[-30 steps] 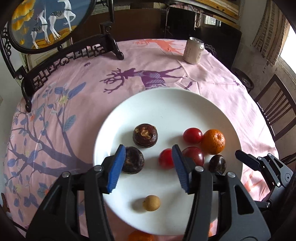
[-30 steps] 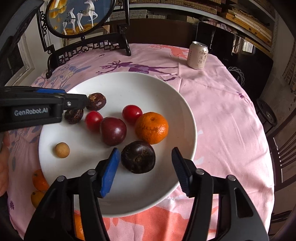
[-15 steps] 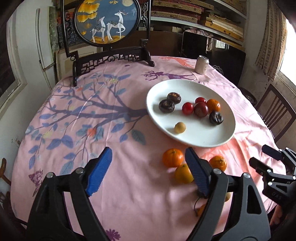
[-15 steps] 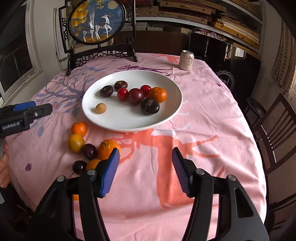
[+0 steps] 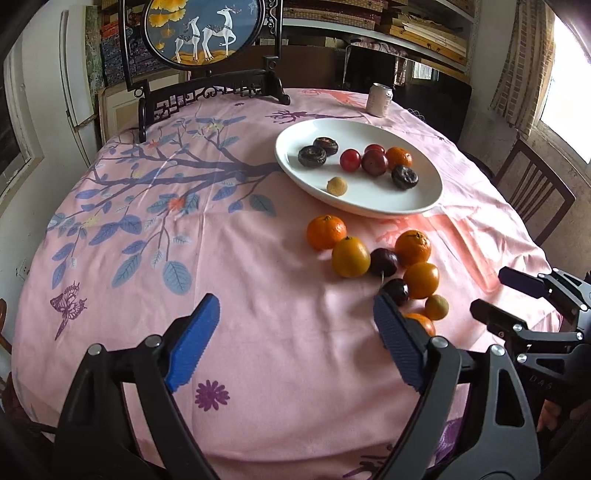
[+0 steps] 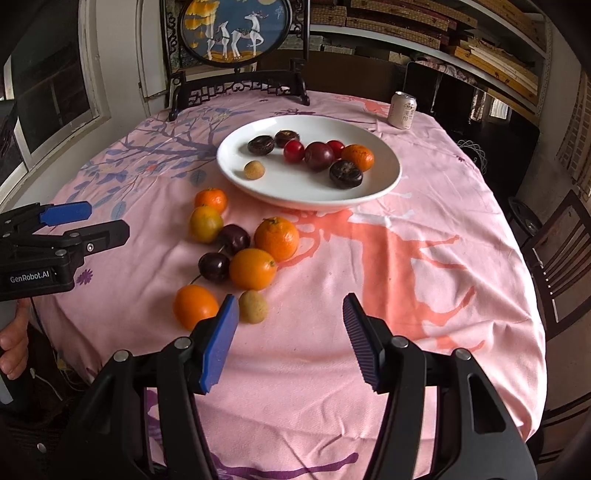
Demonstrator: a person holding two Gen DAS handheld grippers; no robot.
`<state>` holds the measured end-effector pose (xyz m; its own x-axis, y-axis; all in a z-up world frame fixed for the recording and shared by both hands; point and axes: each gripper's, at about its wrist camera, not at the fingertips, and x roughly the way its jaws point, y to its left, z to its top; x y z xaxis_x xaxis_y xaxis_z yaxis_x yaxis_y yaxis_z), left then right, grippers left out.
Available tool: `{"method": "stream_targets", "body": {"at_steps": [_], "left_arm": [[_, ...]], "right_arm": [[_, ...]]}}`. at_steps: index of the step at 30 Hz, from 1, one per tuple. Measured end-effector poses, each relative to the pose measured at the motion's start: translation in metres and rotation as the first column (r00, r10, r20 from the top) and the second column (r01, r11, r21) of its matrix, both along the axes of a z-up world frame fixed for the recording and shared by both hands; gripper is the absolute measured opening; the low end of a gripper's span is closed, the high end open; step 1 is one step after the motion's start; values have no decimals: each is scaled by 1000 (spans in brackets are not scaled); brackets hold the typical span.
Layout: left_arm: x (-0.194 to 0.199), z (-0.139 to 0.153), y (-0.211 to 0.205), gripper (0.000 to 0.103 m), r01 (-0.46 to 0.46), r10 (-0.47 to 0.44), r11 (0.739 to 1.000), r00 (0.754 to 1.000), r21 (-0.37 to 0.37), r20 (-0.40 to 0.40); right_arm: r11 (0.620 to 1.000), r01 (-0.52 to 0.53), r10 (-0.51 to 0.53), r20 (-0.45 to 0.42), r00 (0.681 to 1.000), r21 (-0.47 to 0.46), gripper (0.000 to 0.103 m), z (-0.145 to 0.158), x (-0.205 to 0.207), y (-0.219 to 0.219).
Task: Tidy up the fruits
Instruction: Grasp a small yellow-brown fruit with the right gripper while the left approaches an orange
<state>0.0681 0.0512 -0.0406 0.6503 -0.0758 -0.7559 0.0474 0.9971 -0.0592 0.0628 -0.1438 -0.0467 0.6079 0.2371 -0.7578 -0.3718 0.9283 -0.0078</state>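
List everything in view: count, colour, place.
plate: one, white, mid-table
brown-purple fruits: three, on plate
cherry tomatoes: two, red, on plate
plum: one, dark red, on plate
mandarin: one, orange, on plate
tan fruits: two, one on plate, one on cloth
loose citrus: five, orange-yellow, on cloth near plate
dark fruits: two, purple, among the citrus
can: one, pale, far edge
deer screen: one, blue, black stand, table back
tablecloth: one, pink
chair: one, dark, right
left tool: blue pads, open, empty
right tool: blue pads, open, empty

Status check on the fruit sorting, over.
Left gripper and right gripper open, empty. Seven fruits on plate; loose fruit on cloth. Nothing blocking.
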Motion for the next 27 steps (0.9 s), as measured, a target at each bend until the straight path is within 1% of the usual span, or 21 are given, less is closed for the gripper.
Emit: {"method": "stream_targets", "body": {"at_steps": [1,4,5,6,8,9,10,11,13,16,18,21,24,27], "left_arm": [[-3,-1,0,87,3,-3,1000,1000,1,-4],[-7,-4,0,87,8,-8,1000,1000,-4,-14],[-8,-4,0,87,11,-12,1000,1000,-9,-18],[-10,-4,-1,87,17,-17,1000,1000,-14,-20],[-12,-4,-4,87,29,-29,1000,999,-12,-22],[-14,-4,-7,87,37,-37,999,999,-8,-24],[-15,-4,-11,87,49,-49,999,998,-4,-24],[-16,-5,-15,87,64,-64,998,998,1,-26],[-17,-9,-26,87,88,-88,996,995,17,-36],[-16,-15,-46,87,138,-137,990,989,30,-54],[-16,-17,-59,87,160,-157,986,986,42,-57],[-12,-22,-76,87,180,-176,982,982,63,-62],[-7,-27,-89,86,183,-177,980,981,82,-75],[-2,-32,-96,77,173,-165,979,982,104,-88]], "right_arm": [[1000,-17,17,-3,1000,0,59,-4,-3,3],[998,-58,58,-22,998,-3,51,-13,-3,13],[998,-66,66,-26,997,4,47,-16,-1,15],[997,-72,72,-35,997,8,40,-19,3,17],[997,-78,79,-67,995,20,38,-28,12,19],[996,-83,85,-87,993,31,33,-33,17,20],[995,-89,93,-113,989,45,24,-39,22,21],[994,-90,97,-121,988,62,24,-42,25,21],[995,-75,81,-106,991,63,23,-38,24,17],[999,-19,21,-51,998,33,23,-27,15,1],[999,31,-30,-33,999,19,23,-23,11,-16],[997,77,-76,-33,997,28,23,-24,6,-39],[995,84,-81,-42,996,55,23,-28,1,-50],[994,78,-75,-45,996,80,23,-30,0,-55]]}}
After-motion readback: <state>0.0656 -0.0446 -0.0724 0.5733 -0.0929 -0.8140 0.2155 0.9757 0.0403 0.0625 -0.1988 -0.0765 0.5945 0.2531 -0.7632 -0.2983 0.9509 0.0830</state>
